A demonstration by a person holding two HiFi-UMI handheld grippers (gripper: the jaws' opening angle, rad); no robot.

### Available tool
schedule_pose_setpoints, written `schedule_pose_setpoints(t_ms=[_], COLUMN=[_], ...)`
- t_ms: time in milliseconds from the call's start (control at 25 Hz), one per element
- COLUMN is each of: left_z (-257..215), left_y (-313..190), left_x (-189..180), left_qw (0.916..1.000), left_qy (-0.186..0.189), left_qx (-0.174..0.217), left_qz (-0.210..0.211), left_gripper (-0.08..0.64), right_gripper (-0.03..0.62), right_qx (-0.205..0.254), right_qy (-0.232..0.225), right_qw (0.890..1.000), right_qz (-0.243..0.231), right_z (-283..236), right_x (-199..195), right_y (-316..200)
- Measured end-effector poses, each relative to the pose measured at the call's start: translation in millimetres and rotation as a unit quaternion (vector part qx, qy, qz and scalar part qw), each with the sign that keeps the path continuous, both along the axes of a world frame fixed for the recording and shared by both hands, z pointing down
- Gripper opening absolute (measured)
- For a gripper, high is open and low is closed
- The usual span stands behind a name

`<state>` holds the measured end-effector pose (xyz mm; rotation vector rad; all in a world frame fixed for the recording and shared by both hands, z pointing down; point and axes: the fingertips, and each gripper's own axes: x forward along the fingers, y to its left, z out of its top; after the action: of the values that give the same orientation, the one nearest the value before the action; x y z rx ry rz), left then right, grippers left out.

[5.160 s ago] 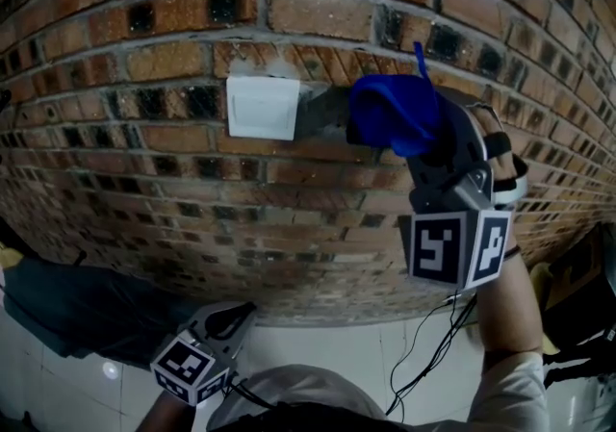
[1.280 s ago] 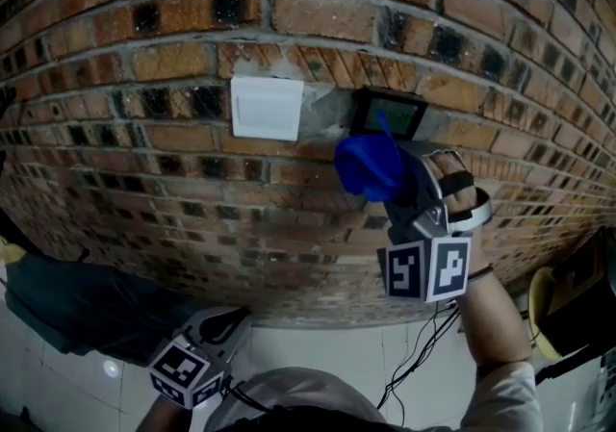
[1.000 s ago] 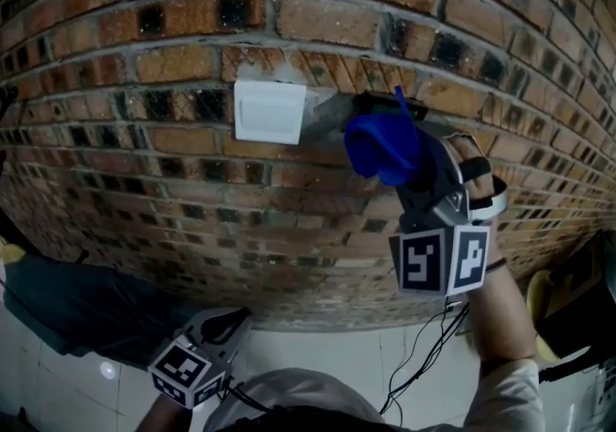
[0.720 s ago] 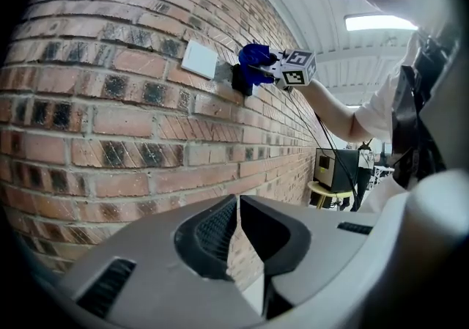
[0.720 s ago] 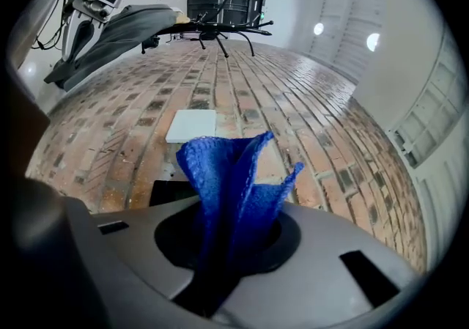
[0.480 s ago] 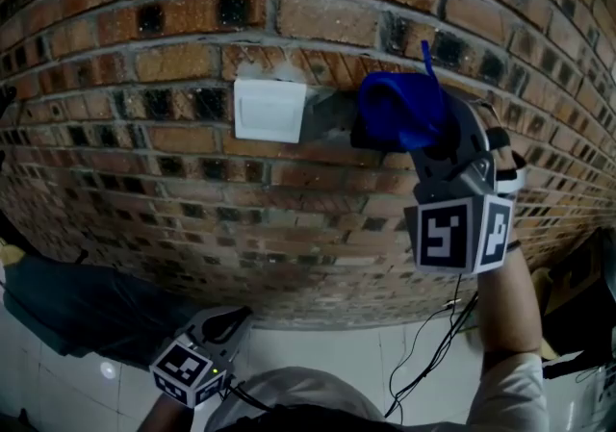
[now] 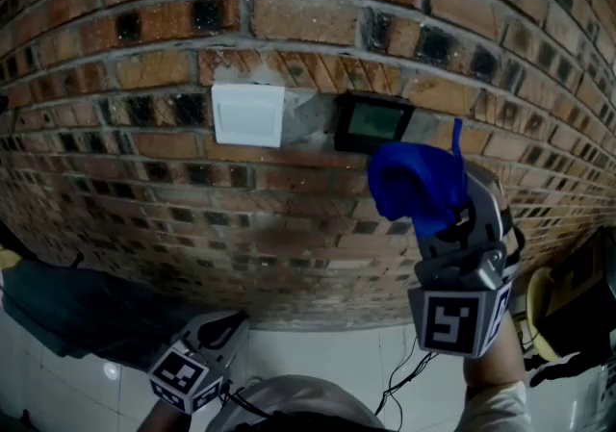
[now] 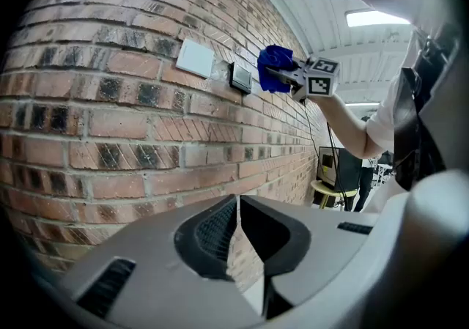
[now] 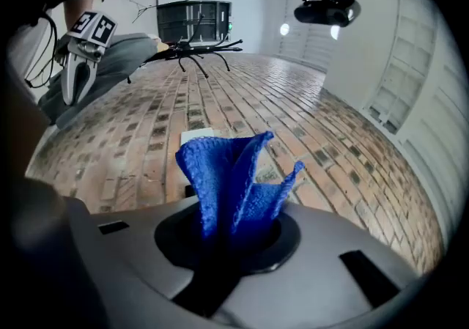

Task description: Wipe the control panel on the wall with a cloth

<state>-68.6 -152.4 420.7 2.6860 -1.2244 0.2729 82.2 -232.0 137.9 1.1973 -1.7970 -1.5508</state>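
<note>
Cloth [image 7: 416, 188], crumpled blue weave, clenched in right tool [image 9: 234, 236], left tool [image 8: 238, 236] closed empty, rectangular panel [image 7: 373, 122] on rough brick [image 7: 289, 16]

A red-brown brick wall [image 7: 289, 26] with grey mortar fills nearly everything ahead, with a plain white plate [image 7: 248, 114] set on it beside a patch of rough grey cement [image 7: 310, 118]. At its foot runs a floor of pale glossy tiles [image 7: 48, 392], where a dark heap of fabric [image 7: 82, 307] lies against the bricks at the left. Further along the wall a small round yellow stand [image 8: 326, 190] carries a dark box [image 8: 327, 165], under a white ribbed ceiling [image 8: 282, 6] with a bright oblong light [image 8: 377, 17].
</note>
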Motion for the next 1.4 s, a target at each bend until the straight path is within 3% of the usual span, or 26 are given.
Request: schedule_pose_setpoints(t_ms=[160, 280, 440, 600, 720, 840, 1000, 1120, 1240, 1400], left_z=[-4.1, -12.3, -21.0, -23.4, -20.1, -21.7, -23.8, -25.0, -22.7, -13.1], left_y=[-2.3, -5.3, -10.8, 0.4, 15.8, 32.8, 64.9, 94.1, 128.0, 177.4], left_x=[11.1, 21.7, 35.3, 48.5, 54.8, 57.8, 50.4, 35.4, 14.4, -8.9], left_qw=[0.9999, 0.9996, 0.9981, 0.9953, 0.9939, 0.9944, 0.9957, 0.9971, 0.9983, 0.9996], left_qy=[-0.005, 0.011, -0.008, -0.032, -0.040, -0.044, -0.042, -0.037, -0.038, -0.027], left_qx=[-0.002, -0.007, 0.001, 0.005, -0.008, -0.008, -0.003, -0.001, 0.003, -0.003], left_qz=[-0.011, -0.024, -0.061, -0.091, -0.102, -0.096, -0.083, -0.067, -0.043, -0.012], left_gripper=[0.005, 0.005, 0.005, 0.005, 0.005, 0.005, 0.005, 0.005, 0.005, 0.005], right_gripper=[0.089, 0.089, 0.089, 0.089, 0.089, 0.089, 0.089, 0.087, 0.087, 0.087], right_qx=[-0.067, -0.134, -0.233, -0.302, -0.333, -0.346, -0.355, -0.344, -0.334, -0.340], right_qy=[-0.069, -0.137, -0.244, -0.309, -0.368, -0.404, -0.427, -0.439, -0.445, -0.464], right_qw=[0.995, 0.981, 0.940, 0.901, 0.867, 0.845, 0.831, 0.829, 0.830, 0.817], right_qz=[-0.011, -0.030, -0.044, -0.035, -0.045, -0.048, -0.035, -0.027, -0.029, -0.039], right_z=[46.9, 86.8, 144.7, 198.4, 222.5, 232.2, 235.0, 227.8, 220.6, 218.5], right_x=[33.4, 61.5, 106.9, 144.3, 154.4, 155.8, 151.8, 140.1, 113.8, 70.7], right_y=[21.5, 36.5, 52.7, 60.3, 74.0, 100.5, 146.2, 183.1, 222.6, 282.4])
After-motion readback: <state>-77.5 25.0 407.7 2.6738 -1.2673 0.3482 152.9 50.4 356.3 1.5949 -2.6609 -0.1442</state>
